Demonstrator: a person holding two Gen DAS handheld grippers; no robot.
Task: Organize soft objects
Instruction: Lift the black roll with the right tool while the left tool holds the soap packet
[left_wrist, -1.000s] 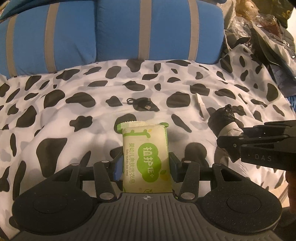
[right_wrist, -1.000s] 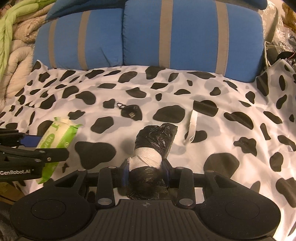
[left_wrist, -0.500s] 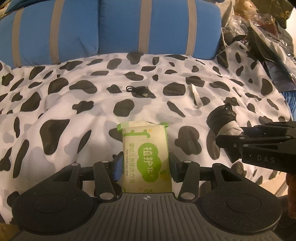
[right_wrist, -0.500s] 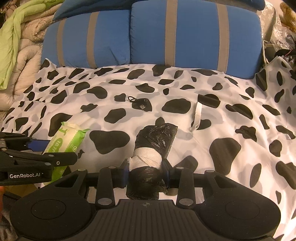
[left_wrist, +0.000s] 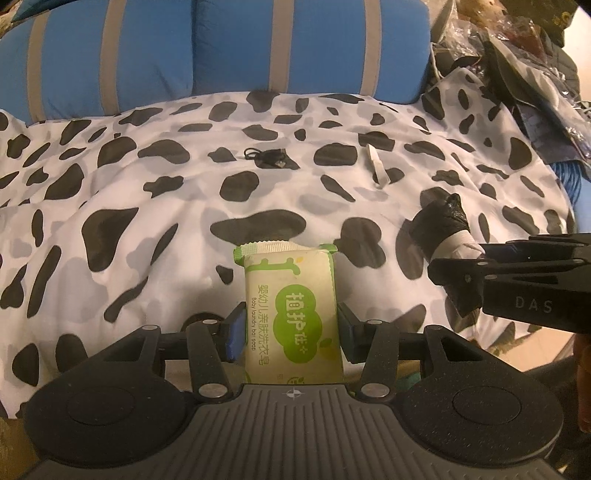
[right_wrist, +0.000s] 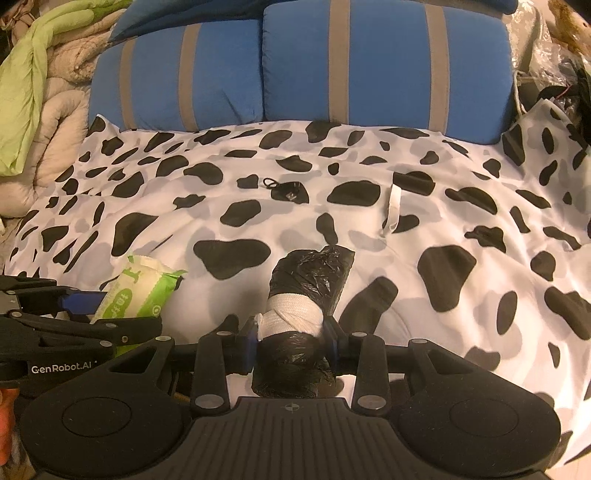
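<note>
Above the cow-print bedspread, near its front edge, the left gripper clasps a green soap packet, likely firm yet slippery, by its sides. Beside it, the right gripper squeezes a soft, crinkly black bag roll below its white band. Blue pillows line the bedspread's far edge.

Dim, warm indoor light, soft shadows under the held items, strong fisheye bending and slight blur at edges.
</note>
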